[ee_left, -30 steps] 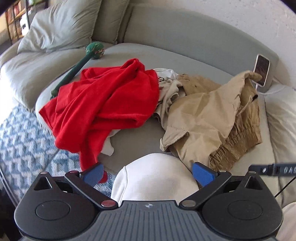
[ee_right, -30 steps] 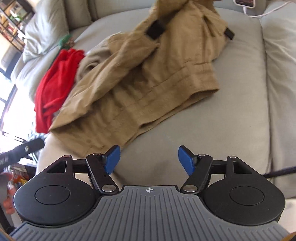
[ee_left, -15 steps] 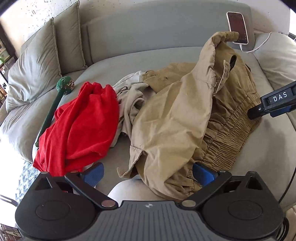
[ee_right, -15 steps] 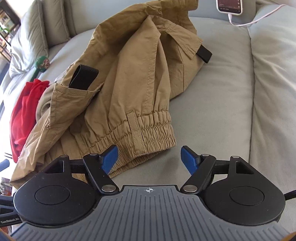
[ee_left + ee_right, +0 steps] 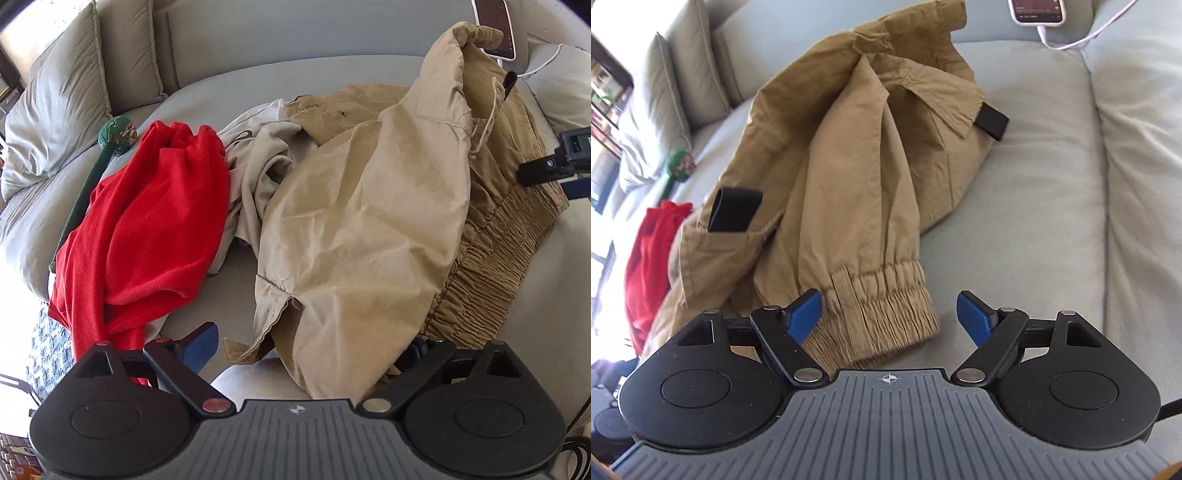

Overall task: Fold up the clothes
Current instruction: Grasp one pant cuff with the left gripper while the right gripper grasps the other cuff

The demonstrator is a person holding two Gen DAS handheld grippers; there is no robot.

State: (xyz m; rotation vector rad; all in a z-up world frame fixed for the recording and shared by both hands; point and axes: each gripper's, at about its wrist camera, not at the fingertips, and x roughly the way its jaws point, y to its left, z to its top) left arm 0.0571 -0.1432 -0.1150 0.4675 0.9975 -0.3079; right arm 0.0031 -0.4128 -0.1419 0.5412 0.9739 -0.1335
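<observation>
The left gripper is closing its wide jaws around the hem of the tan jacket; the right gripper is opening over its elastic cuff. Farther away, the red garment lies on the sofa.

I see tan jacket: thin matt woven cloth, crinkled, ribbed elastic cuff. Red garment: soft fleecy knit. Sofa: smooth grey fabric. Phone: glossy glass.
</observation>
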